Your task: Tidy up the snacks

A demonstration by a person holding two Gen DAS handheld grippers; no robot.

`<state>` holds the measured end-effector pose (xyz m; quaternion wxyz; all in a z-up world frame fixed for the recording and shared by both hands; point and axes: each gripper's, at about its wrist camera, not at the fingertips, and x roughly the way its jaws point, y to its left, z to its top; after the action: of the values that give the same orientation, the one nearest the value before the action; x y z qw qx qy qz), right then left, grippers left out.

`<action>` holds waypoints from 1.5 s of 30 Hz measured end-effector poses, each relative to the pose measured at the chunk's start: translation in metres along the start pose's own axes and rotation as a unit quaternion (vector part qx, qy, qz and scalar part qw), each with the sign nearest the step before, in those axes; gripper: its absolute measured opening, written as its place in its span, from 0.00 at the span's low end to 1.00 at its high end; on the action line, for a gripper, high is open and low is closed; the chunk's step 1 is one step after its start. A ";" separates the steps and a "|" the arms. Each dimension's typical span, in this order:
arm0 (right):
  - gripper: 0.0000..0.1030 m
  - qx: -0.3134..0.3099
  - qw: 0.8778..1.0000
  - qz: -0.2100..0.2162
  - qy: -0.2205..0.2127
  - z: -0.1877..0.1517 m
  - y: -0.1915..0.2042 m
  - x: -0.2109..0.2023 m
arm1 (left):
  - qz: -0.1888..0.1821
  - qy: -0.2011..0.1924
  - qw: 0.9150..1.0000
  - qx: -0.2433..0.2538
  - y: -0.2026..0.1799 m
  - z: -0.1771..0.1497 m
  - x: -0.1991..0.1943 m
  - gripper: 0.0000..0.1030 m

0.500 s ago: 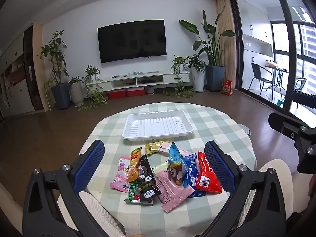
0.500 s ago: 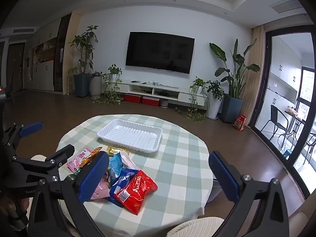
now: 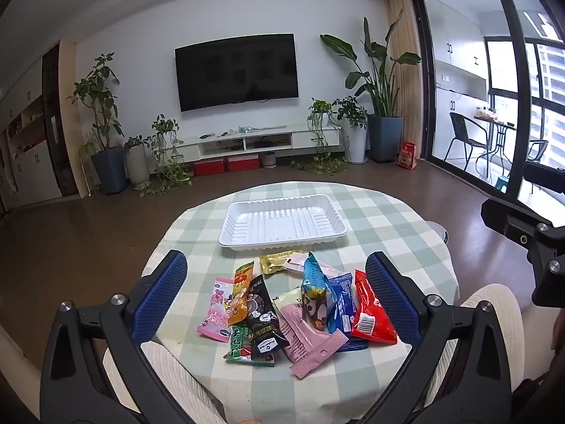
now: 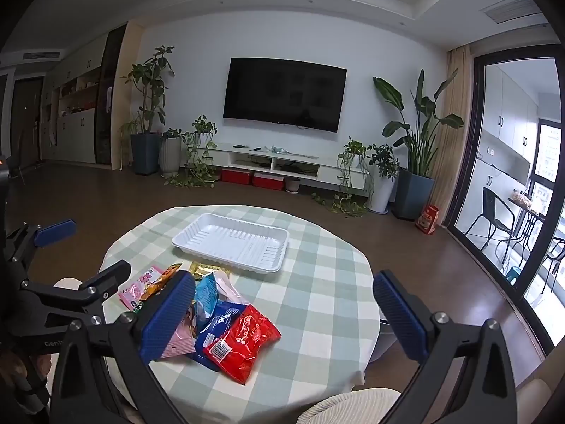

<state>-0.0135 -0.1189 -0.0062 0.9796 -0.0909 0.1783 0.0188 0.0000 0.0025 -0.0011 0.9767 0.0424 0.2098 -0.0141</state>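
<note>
While both tools hover above a round checked table (image 3: 388,219), the left gripper (image 3: 275,296) has its blue fingers spread wide, framing a heap of snack packets (image 3: 300,304) without touching it. The right gripper (image 4: 282,314) is equally wide apart and holds nothing, its left finger (image 4: 169,318) overlapping the heap from that camera. At 12 o'clock from the packets lies a white tray (image 3: 282,222). Only the right view shows the left gripper from the side, at 9 o'clock.

A dark television (image 3: 237,70) hangs above a low white TV stand (image 3: 261,139), flanked by potted plants (image 3: 379,106); a checked cloth covers the round tabletop (image 3: 388,226). Chairs (image 3: 466,137) stand beyond the glass door.
</note>
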 end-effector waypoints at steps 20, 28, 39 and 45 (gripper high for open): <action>1.00 0.000 1.000 0.000 0.002 0.000 0.001 0.003 | -0.001 0.001 1.000 -0.001 0.000 -0.001 0.000 1.00; 1.00 0.000 1.000 0.000 0.002 -0.001 0.001 0.003 | -0.002 0.000 1.000 -0.002 0.001 -0.001 0.000 1.00; 1.00 -0.001 1.000 0.000 0.003 -0.001 0.001 0.003 | -0.002 0.000 1.000 -0.002 0.001 -0.001 0.000 1.00; 1.00 -0.001 1.000 0.000 0.004 -0.001 0.002 0.003 | -0.002 0.000 1.000 -0.003 0.001 -0.001 0.000 1.00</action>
<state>-0.0114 -0.1174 -0.0080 0.9788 -0.0923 0.1817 0.0185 -0.0002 0.0032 -0.0019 0.9768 0.0390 0.2102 -0.0155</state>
